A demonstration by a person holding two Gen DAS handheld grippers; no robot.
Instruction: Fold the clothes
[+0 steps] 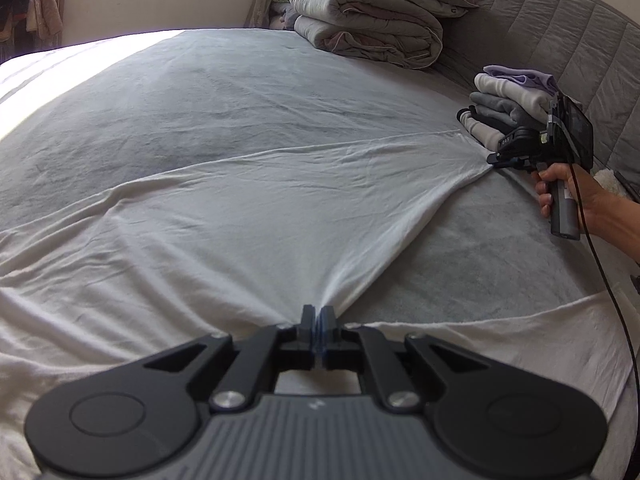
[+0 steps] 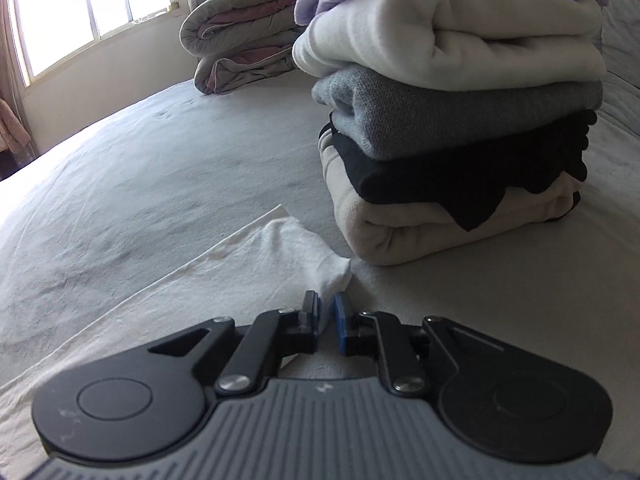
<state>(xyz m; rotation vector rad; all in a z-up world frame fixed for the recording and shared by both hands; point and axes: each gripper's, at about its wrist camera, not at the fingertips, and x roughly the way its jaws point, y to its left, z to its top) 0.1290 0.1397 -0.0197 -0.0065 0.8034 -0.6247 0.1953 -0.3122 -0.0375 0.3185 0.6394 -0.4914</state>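
A stack of folded clothes [image 2: 452,120] stands finished at two o'clock. The white garment [image 1: 248,208] lies unfolded across the bed [image 1: 200,92], left gripper [image 1: 318,314] clenched on it, right gripper [image 2: 327,312] jaws slightly parted around its corner.

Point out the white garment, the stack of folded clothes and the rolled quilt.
white garment [image 1: 248,208], left wrist view, on its spread middle.
stack of folded clothes [image 2: 460,120], right wrist view, on the grey layer.
rolled quilt [image 1: 360,24], left wrist view, on its upper roll.

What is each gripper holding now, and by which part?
Left gripper: shut on the white garment, a bunched edge. Right gripper: at its far corner; grip uncertain.
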